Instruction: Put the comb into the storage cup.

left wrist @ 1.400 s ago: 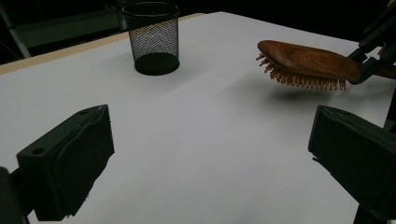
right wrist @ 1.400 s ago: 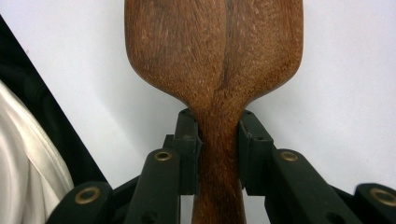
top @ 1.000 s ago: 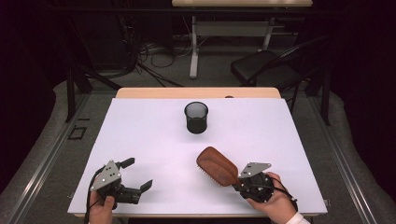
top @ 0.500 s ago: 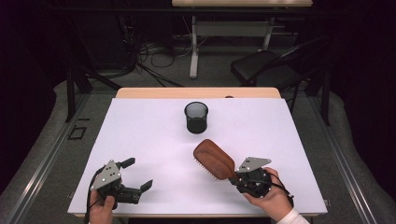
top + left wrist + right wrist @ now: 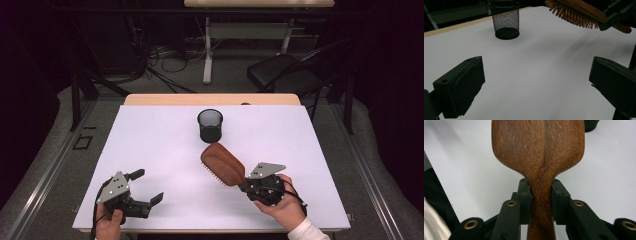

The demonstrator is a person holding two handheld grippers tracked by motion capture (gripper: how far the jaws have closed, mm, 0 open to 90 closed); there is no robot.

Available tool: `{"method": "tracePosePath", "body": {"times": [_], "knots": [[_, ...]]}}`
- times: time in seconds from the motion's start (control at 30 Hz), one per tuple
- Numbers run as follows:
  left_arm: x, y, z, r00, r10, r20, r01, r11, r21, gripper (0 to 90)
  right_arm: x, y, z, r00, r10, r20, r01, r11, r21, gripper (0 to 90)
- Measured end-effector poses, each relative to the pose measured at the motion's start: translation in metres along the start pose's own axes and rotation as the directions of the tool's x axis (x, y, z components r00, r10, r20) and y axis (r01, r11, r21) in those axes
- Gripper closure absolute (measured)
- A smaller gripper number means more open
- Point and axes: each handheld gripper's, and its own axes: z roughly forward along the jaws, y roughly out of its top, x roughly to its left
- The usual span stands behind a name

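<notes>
Reddish-brown wood-grained hairbrush (image 5: 223, 163); black mesh cup (image 5: 210, 125); white table (image 5: 150, 145); black tools

Hairbrush (image 5: 537, 155) head cut off by top edge in right gripper view; handle end hidden between jaws; bristles face away

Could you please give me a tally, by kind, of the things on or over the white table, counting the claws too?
Wooden hairbrush, held over the table: 1
Black mesh cup: 1
Claws, left claw open and right claw shut on the brush handle: 2
Total: 4
</notes>
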Motion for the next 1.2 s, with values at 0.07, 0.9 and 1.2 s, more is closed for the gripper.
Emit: {"method": "tracePosePath", "body": {"times": [0.07,0.9,1.2], "knots": [[0.0,0.0,0.0,1.0,0.001,0.0,-0.001,1.0,0.001,0.3,0.0,0.002,0.001,1.0,0.0,-0.002,0.0,1.0,-0.005,72.2],[0.0,0.0,0.0,1.0,0.004,0.002,-0.004,1.0,0.006,0.3,-0.01,0.025,0.01,0.9987,0.05,0.008,-0.049,0.9933,-0.104,72.2],[0.0,0.0,0.0,1.0,0.006,-0.005,-0.006,0.9999,0.01,0.3,-0.013,0.029,0.015,0.9974,0.07,0.017,-0.067,0.9891,-0.131,72.2]]}}
